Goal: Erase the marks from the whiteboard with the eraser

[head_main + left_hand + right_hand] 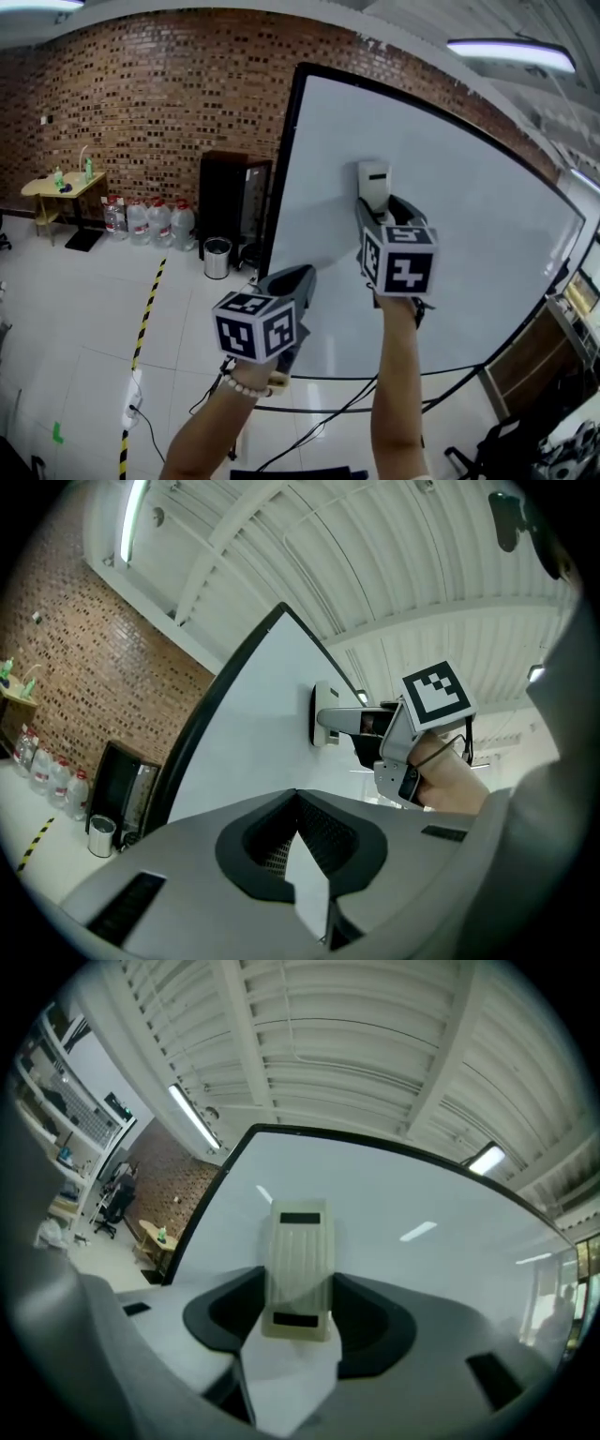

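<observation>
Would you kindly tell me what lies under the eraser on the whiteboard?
The eraser, clamped in the right gripper, lies flat against the whiteboard. Bare white board shows all round it; the patch beneath is covered, so any mark there is unseen.

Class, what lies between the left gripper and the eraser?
Only bare whiteboard separates the left gripper from the eraser; the head view shows it.

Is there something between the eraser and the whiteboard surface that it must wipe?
Nothing visible does. The right gripper holds the eraser flat against the whiteboard, and no other object shows on the board around it.
</observation>
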A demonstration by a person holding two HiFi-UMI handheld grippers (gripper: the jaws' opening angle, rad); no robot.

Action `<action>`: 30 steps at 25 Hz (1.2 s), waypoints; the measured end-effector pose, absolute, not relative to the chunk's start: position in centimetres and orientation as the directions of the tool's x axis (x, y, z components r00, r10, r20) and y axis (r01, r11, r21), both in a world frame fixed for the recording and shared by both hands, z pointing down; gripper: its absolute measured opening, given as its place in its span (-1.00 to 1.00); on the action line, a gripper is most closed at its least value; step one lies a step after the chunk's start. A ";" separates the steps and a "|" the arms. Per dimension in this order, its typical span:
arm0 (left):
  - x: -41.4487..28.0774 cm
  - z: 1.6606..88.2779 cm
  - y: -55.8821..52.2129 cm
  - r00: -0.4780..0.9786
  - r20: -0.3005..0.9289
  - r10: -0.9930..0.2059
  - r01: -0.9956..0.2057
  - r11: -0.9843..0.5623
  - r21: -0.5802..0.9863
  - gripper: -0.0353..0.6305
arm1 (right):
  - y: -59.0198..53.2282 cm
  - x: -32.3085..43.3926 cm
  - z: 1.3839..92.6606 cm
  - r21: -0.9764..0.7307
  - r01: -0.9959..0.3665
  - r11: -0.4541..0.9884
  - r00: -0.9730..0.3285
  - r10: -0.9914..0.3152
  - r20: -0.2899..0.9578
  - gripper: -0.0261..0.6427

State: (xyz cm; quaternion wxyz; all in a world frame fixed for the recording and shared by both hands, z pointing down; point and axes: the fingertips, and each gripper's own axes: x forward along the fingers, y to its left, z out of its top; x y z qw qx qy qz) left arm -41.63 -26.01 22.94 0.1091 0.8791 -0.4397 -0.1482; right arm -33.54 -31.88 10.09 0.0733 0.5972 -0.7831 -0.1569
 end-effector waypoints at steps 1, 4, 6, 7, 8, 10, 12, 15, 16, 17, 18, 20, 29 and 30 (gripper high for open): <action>-42.2 23.0 -26.0 0.568 -0.165 -0.807 -0.740 -0.588 0.327 -0.89 | -31.8 -34.1 10.1 0.348 -0.910 0.225 -0.266 -0.961 -0.074 -0.19; -44.1 23.2 -26.2 0.554 -0.168 -0.816 -0.745 -0.575 0.336 -0.89 | -31.6 -36.5 9.9 0.358 -0.907 0.222 -0.269 -0.959 -0.087 -0.18; -45.4 23.5 -26.2 0.544 -0.166 -0.823 -0.750 -0.565 0.343 -0.89 | -31.3 -38.4 9.8 0.352 -0.903 0.246 -0.294 -0.952 -0.089 -0.18; -46.0 23.6 -26.2 0.539 -0.165 -0.826 -0.753 -0.560 0.346 -0.89 | -31.1 -39.3 9.9 0.352 -0.900 0.258 -0.306 -0.948 -0.089 -0.18; -46.5 23.7 -26.2 0.534 -0.164 -0.830 -0.756 -0.555 0.348 -0.89 | -30.9 -40.2 10.1 0.353 -0.896 0.271 -0.320 -0.943 -0.088 -0.18; -47.6 24.0 -26.2 0.519 -0.162 -0.839 -0.765 -0.540 0.352 -0.89 | -30.7 -42.0 10.8 0.359 -0.886 0.295 -0.344 -0.935 -0.081 -0.18; -48.6 24.3 -26.2 0.501 -0.159 -0.851 -0.774 -0.523 0.356 -0.89 | -30.5 -43.6 11.7 0.370 -0.877 0.306 -0.356 -0.932 -0.072 -0.18; -50.6 24.9 -25.9 0.476 -0.153 -0.866 -0.786 -0.497 0.368 -0.89 | -30.2 -46.3 13.1 0.364 -0.870 0.334 -0.382 -0.922 -0.068 -0.18; -51.2 25.1 -25.8 0.469 -0.150 -0.870 -0.789 -0.490 0.371 -0.89 | -30.1 -47.1 13.5 0.354 -0.870 0.342 -0.389 -0.918 -0.069 -0.18; -51.8 25.4 -25.7 0.464 -0.145 -0.874 -0.792 -0.482 0.374 -0.89 | -30.0 -47.7 14.0 0.342 -0.872 0.351 -0.396 -0.916 -0.069 -0.18; -52.3 25.7 -25.6 0.458 -0.140 -0.878 -0.796 -0.475 0.376 -0.89 | -29.9 -48.1 14.4 0.327 -0.874 0.360 -0.402 -0.913 -0.069 -0.18; -53.2 26.1 -25.3 0.447 -0.133 -0.885 -0.803 -0.462 0.378 -0.89 | -29.8 -48.9 15.3 0.296 -0.880 0.372 -0.409 -0.910 -0.072 -0.18; -54.2 27.2 -25.1 0.437 -0.098 -0.894 -0.813 -0.439 0.382 -0.89 | -30.2 -49.3 18.8 0.228 -0.905 0.360 -0.380 -0.923 -0.051 -0.18; -54.0 27.2 -25.1 0.441 -0.097 -0.892 -0.811 -0.443 0.383 -0.89 | -30.4 -49.1 19.1 0.219 -0.906 0.363 -0.380 -0.924 -0.044 -0.18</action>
